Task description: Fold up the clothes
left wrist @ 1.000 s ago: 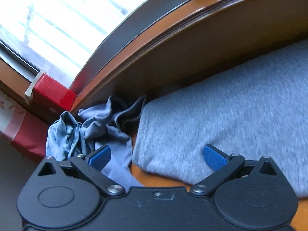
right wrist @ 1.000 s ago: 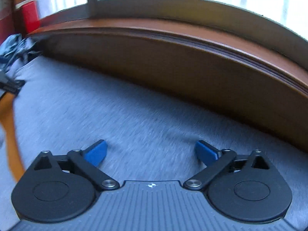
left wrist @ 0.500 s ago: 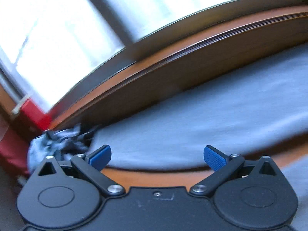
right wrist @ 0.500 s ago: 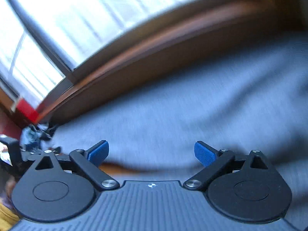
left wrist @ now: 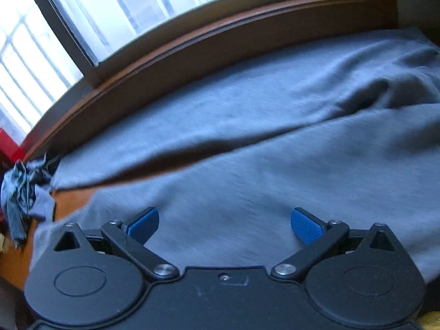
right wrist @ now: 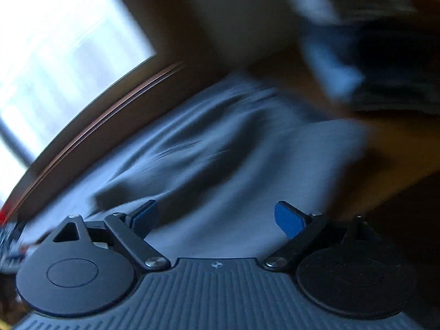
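Grey garment (left wrist: pixel 247 143) lying spread over wooden table (left wrist: pixel 70 200) below window, ready for folding. Left gripper (left wrist: pixel 225 221) hovering above it, jaws wide, empty. Right gripper (right wrist: pixel 216 217) narrowing slightly (nothing between pads), likely heading for edge.

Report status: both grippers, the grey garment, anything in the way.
Left gripper open, empty, over the grey garment. Right gripper open, jaws just closing a little, nothing between them. Crumpled clothes at garment's far left end, clear of both.
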The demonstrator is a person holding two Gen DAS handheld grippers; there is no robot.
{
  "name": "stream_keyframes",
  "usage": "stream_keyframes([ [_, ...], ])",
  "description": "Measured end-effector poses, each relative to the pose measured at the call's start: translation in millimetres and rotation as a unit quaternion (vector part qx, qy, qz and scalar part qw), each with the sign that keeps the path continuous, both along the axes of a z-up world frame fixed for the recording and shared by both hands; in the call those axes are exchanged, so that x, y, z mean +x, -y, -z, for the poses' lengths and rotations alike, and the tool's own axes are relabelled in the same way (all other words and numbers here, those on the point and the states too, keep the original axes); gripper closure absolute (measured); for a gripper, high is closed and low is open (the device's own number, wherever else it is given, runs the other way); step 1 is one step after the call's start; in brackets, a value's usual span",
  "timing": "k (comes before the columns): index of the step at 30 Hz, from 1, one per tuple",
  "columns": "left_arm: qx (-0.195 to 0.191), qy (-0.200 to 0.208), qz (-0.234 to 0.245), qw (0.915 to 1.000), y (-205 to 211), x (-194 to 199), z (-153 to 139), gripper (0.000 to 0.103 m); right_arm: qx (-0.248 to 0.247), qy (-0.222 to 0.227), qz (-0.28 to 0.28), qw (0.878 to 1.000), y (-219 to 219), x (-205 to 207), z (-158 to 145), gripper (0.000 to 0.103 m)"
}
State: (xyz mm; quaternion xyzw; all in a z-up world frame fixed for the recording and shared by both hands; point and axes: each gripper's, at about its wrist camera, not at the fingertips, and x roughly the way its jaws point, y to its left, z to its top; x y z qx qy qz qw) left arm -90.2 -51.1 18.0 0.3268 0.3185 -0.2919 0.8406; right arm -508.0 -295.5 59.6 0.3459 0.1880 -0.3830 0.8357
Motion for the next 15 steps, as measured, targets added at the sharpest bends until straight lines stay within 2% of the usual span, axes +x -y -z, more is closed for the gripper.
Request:
stream_keyframes([
  [4,0.013,-0.006,-0.019,0.9997,9,-21,3,0.000,-0.022,-0.038,0.024,0.999,17,-27,14,0.019],
  [6,0.018,-0.010,-0.030,0.9993,13,-28,3,0.000,-0.007,-0.032,0.024,0.999,26,-29,23,0.020],
  [11,0.016,-0.035,-0.086,0.9956,21,-26,1,0.000,-0.028,-0.022,0.009,0.999,30,-27,25,0.019],
  [13,0.006,-0.048,-0.110,0.9928,23,-23,1,0.000,-0.031,-0.005,-0.005,1.000,30,-27,27,0.017],
  [15,-0.001,-0.060,-0.125,0.9903,22,-21,2,0.000,-0.022,0.024,-0.018,0.999,35,-20,28,0.009],
])
